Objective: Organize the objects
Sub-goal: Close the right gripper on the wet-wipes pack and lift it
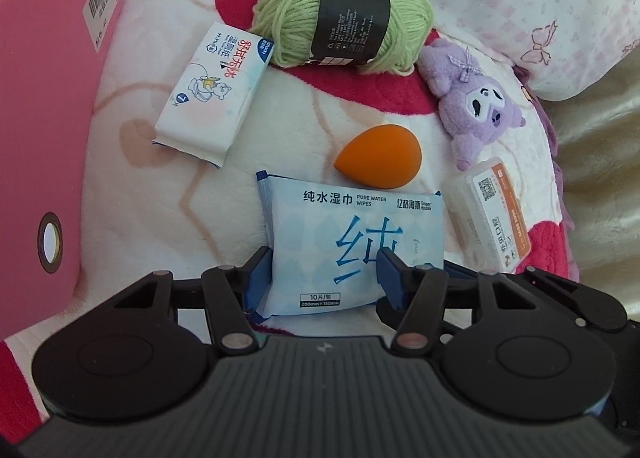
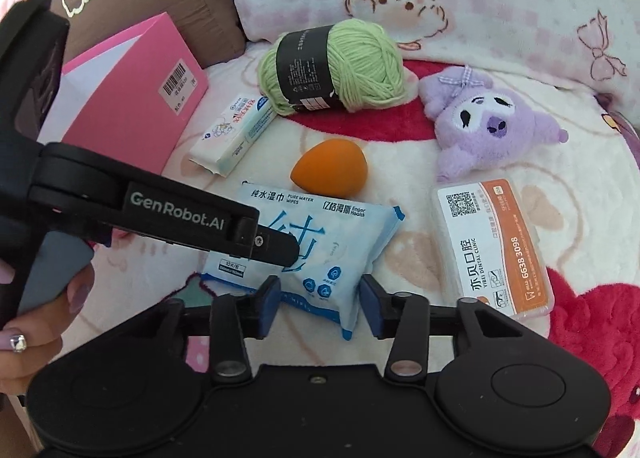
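Both tongs straddle the blue wipes pack (image 1: pixel 352 246) at lower centre on the blanket (image 1: pixel 132 194): left tongs (image 1: pixel 320 278) seem clenched on it; right tongs (image 2: pixel 320 304) look released. Lift it flat toward the pink box (image 1: pixel 48 130).

The blue wipes pack (image 1: pixel 352 242) reads "PURE WATER WIPES" and "Enger Health". The clear box (image 2: pixel 496 246) reads "YIBEI DENTAL CLINIC" and "6638 3098". The left gripper (image 2: pixel 280 248) arm reads "GenRobot.AI".

wipes pack (image 1: pixel 352 242): glossy plastic film | yarn (image 1: pixel 340 14): soft fibre | blanket (image 1: pixel 160 186): fleecy cloth | sponge (image 1: pixel 372 156): matt
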Demonstrator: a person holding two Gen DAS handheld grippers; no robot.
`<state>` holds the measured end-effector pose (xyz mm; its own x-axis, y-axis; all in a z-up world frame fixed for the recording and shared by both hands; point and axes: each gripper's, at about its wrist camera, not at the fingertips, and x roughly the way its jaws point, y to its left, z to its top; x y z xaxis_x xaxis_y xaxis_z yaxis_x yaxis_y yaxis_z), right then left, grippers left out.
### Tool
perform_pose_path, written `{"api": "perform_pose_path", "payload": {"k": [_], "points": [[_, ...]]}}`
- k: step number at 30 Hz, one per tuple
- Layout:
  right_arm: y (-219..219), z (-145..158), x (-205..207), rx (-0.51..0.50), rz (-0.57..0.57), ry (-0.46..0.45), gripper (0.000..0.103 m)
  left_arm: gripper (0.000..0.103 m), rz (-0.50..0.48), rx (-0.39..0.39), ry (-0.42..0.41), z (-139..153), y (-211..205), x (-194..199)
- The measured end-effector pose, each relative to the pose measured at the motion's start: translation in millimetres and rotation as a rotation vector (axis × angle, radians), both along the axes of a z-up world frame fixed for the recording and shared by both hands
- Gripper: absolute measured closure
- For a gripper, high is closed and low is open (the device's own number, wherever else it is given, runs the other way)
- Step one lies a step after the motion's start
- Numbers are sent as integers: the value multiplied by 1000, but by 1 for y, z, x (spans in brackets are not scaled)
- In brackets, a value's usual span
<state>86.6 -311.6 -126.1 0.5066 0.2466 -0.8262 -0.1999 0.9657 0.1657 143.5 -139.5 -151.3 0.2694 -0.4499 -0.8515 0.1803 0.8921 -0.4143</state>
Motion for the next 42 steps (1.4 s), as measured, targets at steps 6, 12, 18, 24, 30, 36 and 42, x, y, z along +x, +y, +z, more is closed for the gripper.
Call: {"api": "perform_pose_path", "payload": {"k": [6,12,18,24,30,36,42], "points": [[-10,-3,4,99,-60,35,37,55,24,2,-22,2,6,-4],[-23,-21,11,247,-175,126,31,56,61,-45,-6,-3,14,-2],[-14,-16,10,173,-147,92,46,66,53,-115,25,-7,24,2],[-6,-14,10,91,-89,52,49,67,48,-103,-34,-6,20,-10],[7,-5,3,1,-43,18,49,68,36,-120,-34,-3,25,-15],[20,2,-5,-8,-6,15,49,68,15,-90,-49,7,36,-30],[32,15,-16,1,35,2,49,67,4,-67,-110,21,48,-48]]}}
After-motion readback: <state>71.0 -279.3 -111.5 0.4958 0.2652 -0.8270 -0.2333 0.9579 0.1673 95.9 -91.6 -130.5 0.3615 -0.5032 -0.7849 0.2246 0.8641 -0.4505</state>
